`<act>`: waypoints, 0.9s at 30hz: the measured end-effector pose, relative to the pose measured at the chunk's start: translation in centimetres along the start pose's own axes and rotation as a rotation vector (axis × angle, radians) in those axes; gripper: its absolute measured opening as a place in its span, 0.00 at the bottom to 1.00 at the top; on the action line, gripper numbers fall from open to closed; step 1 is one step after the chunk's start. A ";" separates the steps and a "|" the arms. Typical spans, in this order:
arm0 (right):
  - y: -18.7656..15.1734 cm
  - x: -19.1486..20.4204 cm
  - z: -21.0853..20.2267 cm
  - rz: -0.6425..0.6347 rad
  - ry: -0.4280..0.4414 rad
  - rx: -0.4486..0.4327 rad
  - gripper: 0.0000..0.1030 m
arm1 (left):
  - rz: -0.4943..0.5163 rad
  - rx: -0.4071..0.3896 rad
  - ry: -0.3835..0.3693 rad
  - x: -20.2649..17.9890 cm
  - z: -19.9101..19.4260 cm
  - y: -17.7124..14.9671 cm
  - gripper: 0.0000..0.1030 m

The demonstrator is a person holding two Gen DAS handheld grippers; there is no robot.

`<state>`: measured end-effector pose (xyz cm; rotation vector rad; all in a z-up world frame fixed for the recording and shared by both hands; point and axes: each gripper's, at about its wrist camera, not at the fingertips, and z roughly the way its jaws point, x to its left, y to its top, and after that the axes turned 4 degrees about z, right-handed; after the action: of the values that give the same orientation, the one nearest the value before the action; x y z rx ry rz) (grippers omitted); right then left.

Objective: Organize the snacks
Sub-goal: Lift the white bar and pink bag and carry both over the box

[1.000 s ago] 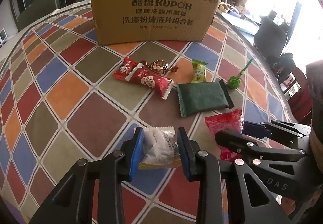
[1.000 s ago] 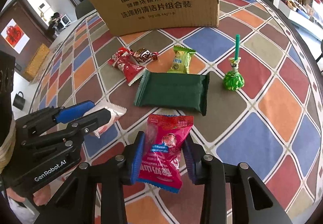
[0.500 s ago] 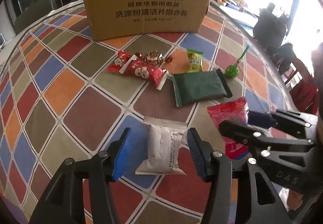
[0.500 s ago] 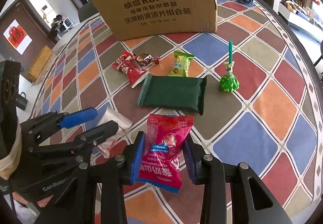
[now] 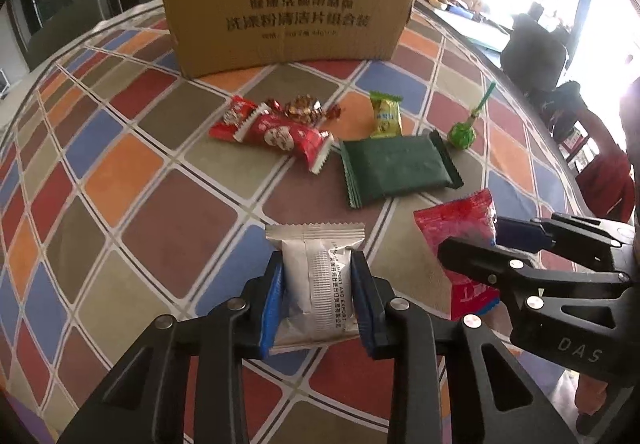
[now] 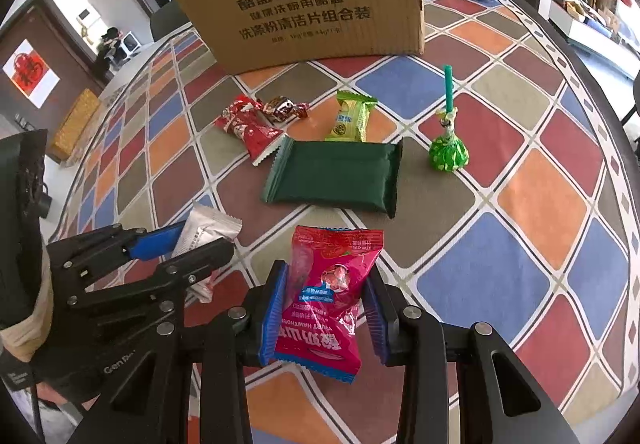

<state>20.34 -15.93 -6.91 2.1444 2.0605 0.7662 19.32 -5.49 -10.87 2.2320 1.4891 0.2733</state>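
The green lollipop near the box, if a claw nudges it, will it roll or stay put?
The green lollipop would likely pivot, not roll straight: its round wrapped head rests on the tablecloth with the stick angled up. It looks light, so a nudge may skid it. The crinkled foil could slip in a pinch; the thin stick seems the surer hold.

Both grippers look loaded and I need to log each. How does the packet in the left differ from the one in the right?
The white packet in the left gripper is silvery white with small black print; the red packet in the right gripper is bright pinkish red with a picture and white lettering. The white packet looks squarer and plumper, the red packet longer and crinkled. Both are sealed, crimp-edged and pinched between blue fingers.
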 end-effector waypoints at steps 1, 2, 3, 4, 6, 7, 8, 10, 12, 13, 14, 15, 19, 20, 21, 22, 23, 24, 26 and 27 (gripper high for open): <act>0.0 0.0 -0.1 -0.001 0.001 -0.003 0.37 | -0.004 -0.008 -0.001 0.1 -0.3 0.1 0.31; 0.1 0.1 -0.2 -0.002 0.002 -0.006 0.37 | -0.007 -0.016 0.001 0.2 -0.6 0.3 0.31; 0.2 0.1 -0.3 -0.004 0.003 -0.009 0.37 | -0.009 -0.023 0.005 0.2 -0.7 0.4 0.31; 0.2 0.1 -0.4 -0.005 0.003 -0.013 0.37 | -0.012 -0.031 0.008 0.3 -1.0 0.6 0.31; 0.4 0.1 -0.7 -0.008 0.003 -0.024 0.37 | -0.020 -0.055 0.013 0.4 -1.6 0.9 0.31; 0.5 0.0 -0.9 -0.009 0.003 -0.030 0.37 | -0.025 -0.068 0.016 0.6 -2.0 1.1 0.31; 0.7 0.0 -1.1 -0.011 0.001 -0.038 0.37 | -0.027 -0.076 0.019 0.7 -2.3 1.2 0.31; 1.0 -0.1 -1.5 -0.012 -0.002 -0.055 0.37 | -0.031 -0.100 0.027 0.8 -3.1 1.6 0.31; 1.5 0.0 -2.0 -0.015 -0.006 -0.074 0.37 | -0.033 -0.123 0.034 0.9 -3.7 2.0 0.31; 1.8 0.0 -2.2 -0.018 -0.006 -0.084 0.37 | -0.033 -0.135 0.037 0.9 -4.1 2.3 0.31; 2.2 0.1 -2.6 -0.022 -0.006 -0.098 0.37 | -0.035 -0.150 0.039 1.0 -4.5 2.6 0.31; 2.5 0.2 -2.9 -0.027 -0.005 -0.111 0.37 | -0.035 -0.160 0.040 1.0 -4.8 2.9 0.31; 4.0 0.8 -4.3 -0.048 -0.001 -0.170 0.37 | -0.028 -0.204 0.057 1.2 -6.2 4.1 0.31; 4.3 0.9 -4.7 -0.056 -0.004 -0.187 0.37 | -0.026 -0.215 0.060 1.3 -6.5 4.4 0.31; 4.7 1.0 -5.1 -0.062 -0.006 -0.203 0.37 | -0.024 -0.227 0.064 1.3 -6.9 4.8 0.31; 5.2 1.2 -5.6 -0.070 -0.007 -0.219 0.37 | -0.023 -0.238 0.068 1.3 -7.2 5.1 0.31; 5.5 1.3 -5.8 -0.075 -0.007 -0.232 0.37 | -0.023 -0.252 0.071 1.4 -7.6 5.5 0.31; 5.9 1.5 -6.2 -0.080 -0.007 -0.247 0.37 | -0.023 -0.266 0.073 1.5 -8.0 5.9 0.31; 6.8 1.7 -7.1 -0.090 -0.005 -0.281 0.37 | -0.024 -0.293 0.077 1.6 -8.8 6.6 0.31; 7.1 1.8 -7.4 -0.094 -0.006 -0.292 0.37 | -0.023 -0.306 0.081 1.7 -9.1 6.9 0.31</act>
<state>23.93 -17.00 2.80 1.8788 1.8929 0.9777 22.07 -3.93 0.26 1.9799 1.4057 0.5503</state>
